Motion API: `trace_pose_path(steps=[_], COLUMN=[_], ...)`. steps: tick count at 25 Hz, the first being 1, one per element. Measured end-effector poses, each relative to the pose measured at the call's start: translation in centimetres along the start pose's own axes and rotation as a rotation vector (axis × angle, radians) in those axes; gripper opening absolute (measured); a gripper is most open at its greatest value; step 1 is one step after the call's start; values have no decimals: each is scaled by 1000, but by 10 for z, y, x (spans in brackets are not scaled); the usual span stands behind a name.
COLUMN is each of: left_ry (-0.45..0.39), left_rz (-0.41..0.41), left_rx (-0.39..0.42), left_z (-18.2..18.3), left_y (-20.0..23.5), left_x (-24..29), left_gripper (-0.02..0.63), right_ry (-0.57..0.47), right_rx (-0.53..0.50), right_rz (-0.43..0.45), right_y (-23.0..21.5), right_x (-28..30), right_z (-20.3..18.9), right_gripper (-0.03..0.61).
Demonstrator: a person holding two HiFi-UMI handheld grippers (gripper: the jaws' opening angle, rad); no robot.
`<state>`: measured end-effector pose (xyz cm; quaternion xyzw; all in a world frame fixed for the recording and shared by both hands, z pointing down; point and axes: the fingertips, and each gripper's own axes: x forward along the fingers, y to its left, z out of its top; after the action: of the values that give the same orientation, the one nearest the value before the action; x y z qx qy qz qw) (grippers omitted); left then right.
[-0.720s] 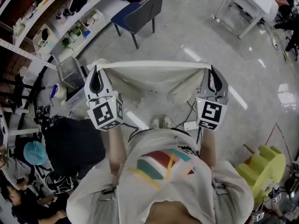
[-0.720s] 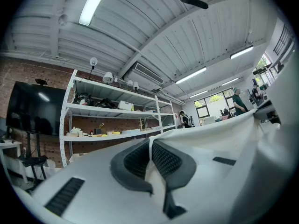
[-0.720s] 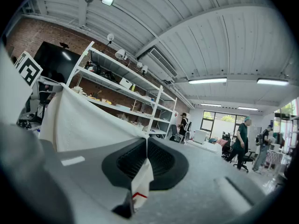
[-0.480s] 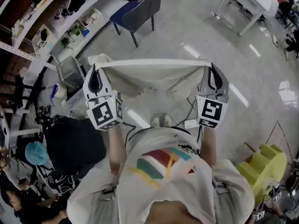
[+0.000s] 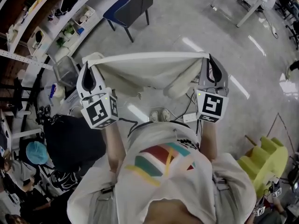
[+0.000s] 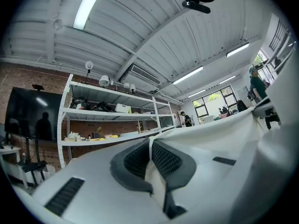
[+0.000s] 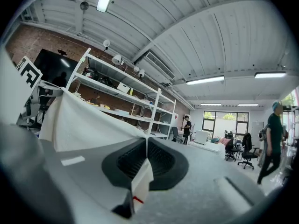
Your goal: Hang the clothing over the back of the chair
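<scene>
A cream-white garment [image 5: 149, 73] hangs stretched between my two grippers, its top edge taut and the rest sagging toward the floor. My left gripper [image 5: 88, 68] is shut on the garment's left corner [image 6: 150, 171], with cloth pinched between the dark pads. At the other end my right gripper [image 5: 210, 63] is shut on the right corner [image 7: 142, 171], and the cloth runs off to the left [image 7: 79, 120]. Both grippers point about level. A dark chair with a blue seat [image 5: 130, 8] stands at the far left, well beyond the garment.
White shelving [image 5: 51, 27] with small items runs along the left. A white table [image 5: 243, 3] stands at the far right. A wire basket [image 5: 65, 71] sits near the left gripper. People sit at the lower left [image 5: 32, 155]. A yellow-green object [image 5: 264, 162] lies at the right.
Both grippers and the stretched garment have shifted slightly left and up in the head view. The chair has slid toward the top edge of the picture. The grips have not changed.
</scene>
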<state>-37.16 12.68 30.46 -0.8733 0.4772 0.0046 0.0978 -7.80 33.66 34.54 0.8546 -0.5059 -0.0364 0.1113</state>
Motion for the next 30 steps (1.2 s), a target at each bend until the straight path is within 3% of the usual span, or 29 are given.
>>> trace_pose_path(steps=[9,17,23,30], left_ry=[-13,-15,-37,-21], left_rz=[-17,10,23,31], left_rx=[6,-14,-2,-41], left_z=[1,-11,-24,-43], left_y=[-37,-36,-25,-7], left_x=[0,22,68,165], left_gripper=[15,15,14,15], right_ry=[-13,-16,-11,11], right_rx=[-2,-29,-37,-52], right_rz=[-12,26,63,78], right_y=[-34,-33,-24,-13], right_x=[0,32,90,184], right_z=[-15,-17,-18,-6], right_gripper=[9,9,9,9])
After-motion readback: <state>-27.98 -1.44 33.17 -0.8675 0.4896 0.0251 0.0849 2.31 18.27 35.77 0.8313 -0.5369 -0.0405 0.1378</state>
